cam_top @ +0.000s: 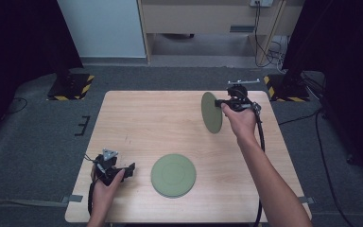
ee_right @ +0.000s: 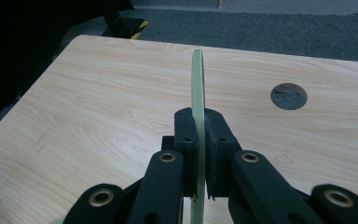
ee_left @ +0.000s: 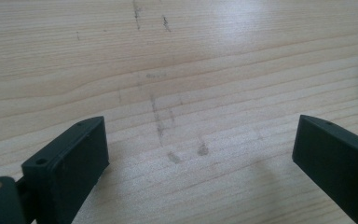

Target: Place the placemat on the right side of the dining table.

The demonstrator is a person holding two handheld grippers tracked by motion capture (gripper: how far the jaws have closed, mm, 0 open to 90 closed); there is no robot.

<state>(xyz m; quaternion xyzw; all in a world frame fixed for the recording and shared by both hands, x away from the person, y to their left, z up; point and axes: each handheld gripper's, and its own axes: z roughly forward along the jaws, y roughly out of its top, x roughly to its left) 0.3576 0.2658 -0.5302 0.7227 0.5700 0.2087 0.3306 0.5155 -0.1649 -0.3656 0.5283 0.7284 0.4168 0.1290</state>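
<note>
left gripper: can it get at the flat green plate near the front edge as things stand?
Probably yes. The left gripper sits open on the table right beside the flat plate, with bare wood between them. The right gripper, clamping the other plate on edge, is well clear.

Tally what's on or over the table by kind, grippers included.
Green plates: 2, one flat on the table, one held on edge
Grippers: 2, left gripper open, right gripper clamping the upright plate
Total: 4
</note>
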